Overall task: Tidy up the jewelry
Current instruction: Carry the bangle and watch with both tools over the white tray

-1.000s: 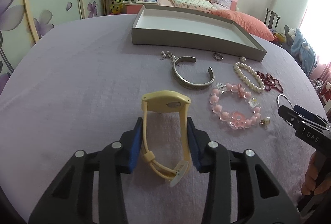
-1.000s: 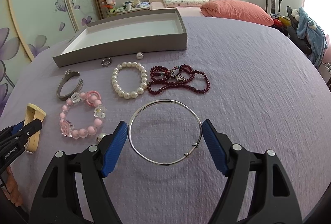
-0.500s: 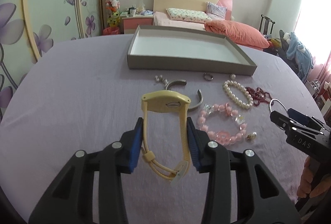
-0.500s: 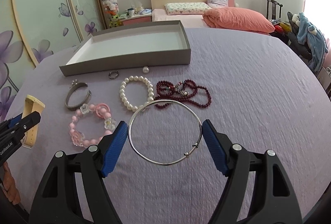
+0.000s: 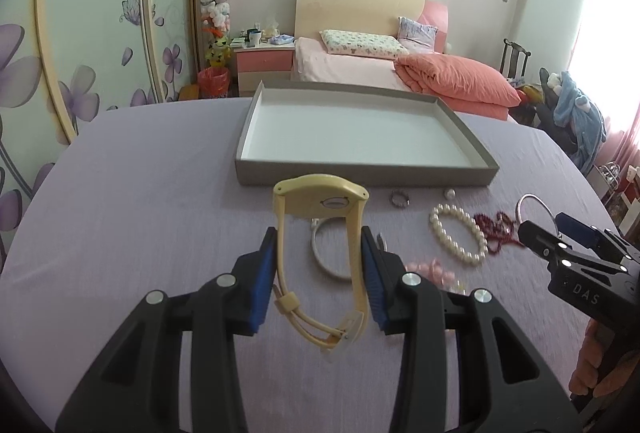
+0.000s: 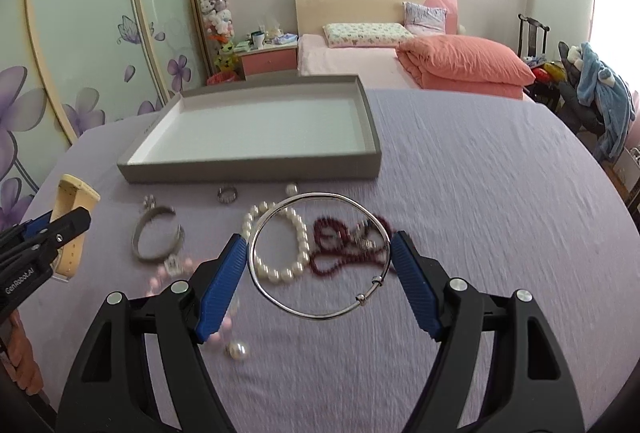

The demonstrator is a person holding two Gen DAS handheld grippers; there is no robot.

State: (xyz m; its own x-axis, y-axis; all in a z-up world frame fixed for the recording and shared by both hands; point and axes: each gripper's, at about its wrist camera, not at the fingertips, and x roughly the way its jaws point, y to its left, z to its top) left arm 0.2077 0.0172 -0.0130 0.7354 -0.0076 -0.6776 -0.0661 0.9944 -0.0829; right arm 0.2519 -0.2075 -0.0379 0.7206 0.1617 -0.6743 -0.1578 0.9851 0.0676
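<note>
Currently, near to far:
Left gripper (image 5: pixel 320 275): partly closed, blue pads pressed on both strap sides of the cream watch (image 5: pixel 322 257); watch lifted clear of the cloth.
Right gripper (image 6: pixel 320 269): spread wide, pads bearing on opposite edges of the silver bangle (image 6: pixel 320 255); bangle carried above the cloth.
Loose pearl (image 6: pixel 237 349): on the lilac tablecloth (image 6: pixel 500 201), just below the right gripper.
Pink bead bracelet (image 5: pixel 434 271): on the cloth, partly hidden behind the left gripper, blurred.
Silver cuff (image 6: pixel 157 237): flat on the cloth, between the two grippers.
Pearl bracelet (image 6: pixel 280 243): on the cloth, seen through the bangle.
Dark red bead string (image 6: pixel 346 245): just beside the pearl bracelet, bunched.
Small ring (image 6: pixel 228 195): near the tray's front wall.
Grey tray (image 6: pixel 256 169): farthest item, nothing inside yet.
Risk, bangle: thin round wire gripped edge to edge; likely to pop out or twist if tilted.
Risk, watch: flexible strap may slide between the pads; buckle end hangs loose.
Risk, tray: held items could catch the front wall if carried too low.
</note>
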